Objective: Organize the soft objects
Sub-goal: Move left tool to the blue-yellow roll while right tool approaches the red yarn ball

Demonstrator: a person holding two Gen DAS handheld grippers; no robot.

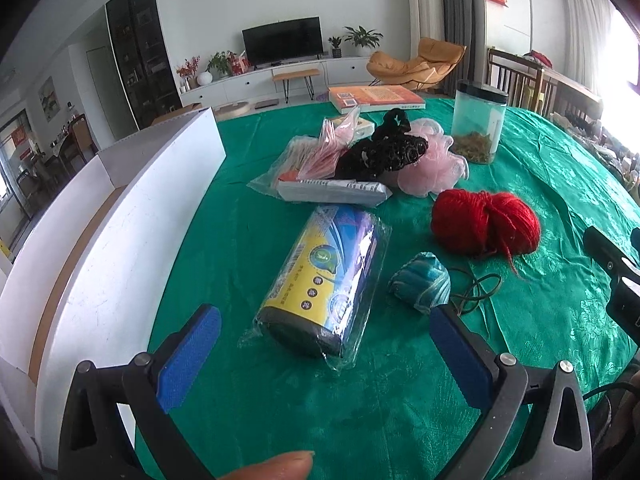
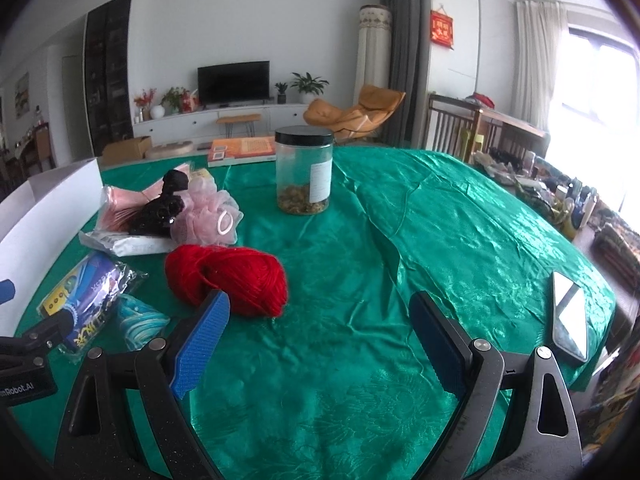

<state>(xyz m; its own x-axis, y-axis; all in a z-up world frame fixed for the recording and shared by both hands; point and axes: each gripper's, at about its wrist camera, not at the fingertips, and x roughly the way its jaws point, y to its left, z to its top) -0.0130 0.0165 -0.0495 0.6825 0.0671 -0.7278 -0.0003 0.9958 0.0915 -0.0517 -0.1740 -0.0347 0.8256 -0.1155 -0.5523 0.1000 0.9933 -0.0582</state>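
Observation:
On the green tablecloth lie a red yarn ball [image 1: 486, 224] [image 2: 228, 278], a teal yarn ball [image 1: 420, 282] [image 2: 140, 320], a pink bath pouf [image 1: 434, 164] [image 2: 208, 214], a black curly piece [image 1: 384, 152] [image 2: 162, 208] and a wrapped roll of bags [image 1: 324, 280] [image 2: 86, 292]. My left gripper [image 1: 324, 354] is open and empty, just short of the roll. My right gripper [image 2: 320, 336] is open and empty, with the red yarn ball beyond its left finger [image 2: 200, 344].
A white open box [image 1: 120, 216] [image 2: 44, 216] stands along the left. A clear jar [image 1: 478, 124] [image 2: 304, 170], a book [image 1: 376, 98] [image 2: 242, 152], flat packets [image 1: 332, 190] and a phone [image 2: 570, 316] also lie on the table.

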